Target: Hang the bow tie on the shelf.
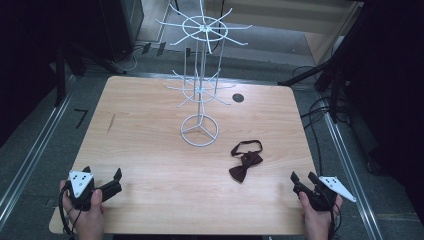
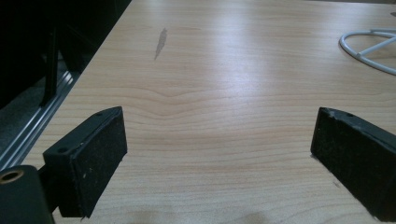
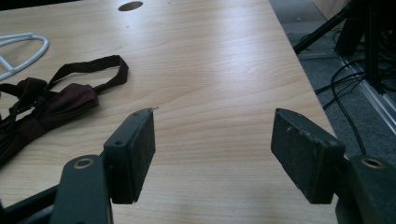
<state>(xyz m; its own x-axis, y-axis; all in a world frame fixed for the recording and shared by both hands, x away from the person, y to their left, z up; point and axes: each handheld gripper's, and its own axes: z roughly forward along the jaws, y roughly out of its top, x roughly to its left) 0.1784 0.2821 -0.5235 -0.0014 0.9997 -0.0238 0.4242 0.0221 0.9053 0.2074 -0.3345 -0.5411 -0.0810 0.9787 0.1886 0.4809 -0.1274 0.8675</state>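
High view: both grippers wait at the near edge of the table (image 1: 150, 115), nothing gripped on either side.
Bow tie: the dark red bow tie (image 1: 246, 166) lies flat on the right half of the table, between the rack's foot and the near right corner, its strap looped out on the far side.
Rack: the white wire rack (image 1: 200, 90) stands upright near the middle toward the far edge, its round foot just to the left of and beyond the bow tie, the two apart.
Right gripper: the right gripper (image 1: 305, 181) sits by the near right corner, jaws spread and empty; in the right gripper view only bare wood lies between its fingers (image 3: 135, 149).
Left gripper: the left gripper (image 1: 105, 181) rests near the near left corner, jaws wide and released, plain tabletop between them in the left gripper view.
Which way: from the right gripper the bow tie lies to the left and a little farther in; the right gripper view puts it at the left, outside the jaws' gap.
Long axis: the bow runs slantwise, near-left to far-right, roughly.
Nearer hand: the right one by a clear margin; the left is well apart across the table.
Likely next: I'd guess a short reach leftward and forward by the right gripper.
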